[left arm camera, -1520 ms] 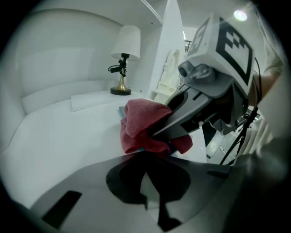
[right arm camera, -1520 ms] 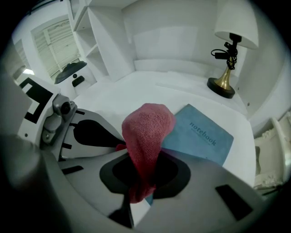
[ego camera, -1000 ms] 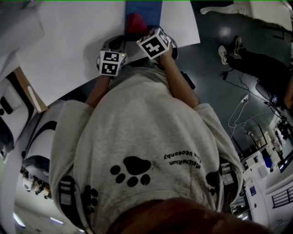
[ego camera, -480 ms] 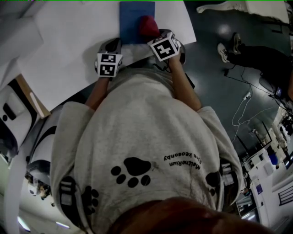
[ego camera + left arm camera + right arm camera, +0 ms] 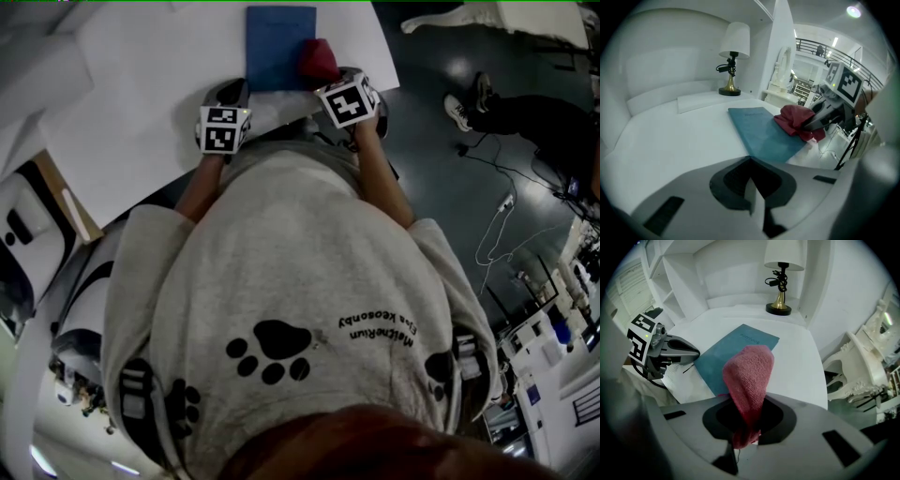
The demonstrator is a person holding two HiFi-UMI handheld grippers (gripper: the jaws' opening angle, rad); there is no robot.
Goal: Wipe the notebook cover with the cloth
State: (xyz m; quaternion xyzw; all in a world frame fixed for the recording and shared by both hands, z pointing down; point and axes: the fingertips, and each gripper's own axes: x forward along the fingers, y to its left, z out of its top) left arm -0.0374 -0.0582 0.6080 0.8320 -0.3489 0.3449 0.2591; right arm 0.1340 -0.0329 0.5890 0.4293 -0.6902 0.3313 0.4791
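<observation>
The right gripper view shows the right hand-held gripper [image 5: 746, 439] clamped on the red cloth [image 5: 749, 376]. The cloth's bunched end lies on the blue notebook [image 5: 723, 355] at its 3 o'clock edge. Only the left gripper view shows the left hand-held gripper [image 5: 752, 190] closed and empty, at the notebook's 7 o'clock on the white counter [image 5: 670, 140].

Red cloth [image 5: 749, 376], blue notebook [image 5: 279, 45]

A staged bedroom set inside a large lab hall: table lamp [image 5: 780, 280], ornate white chair [image 5: 857, 363], dark polished floor [image 5: 431, 150], mezzanine railing [image 5: 811, 46].
</observation>
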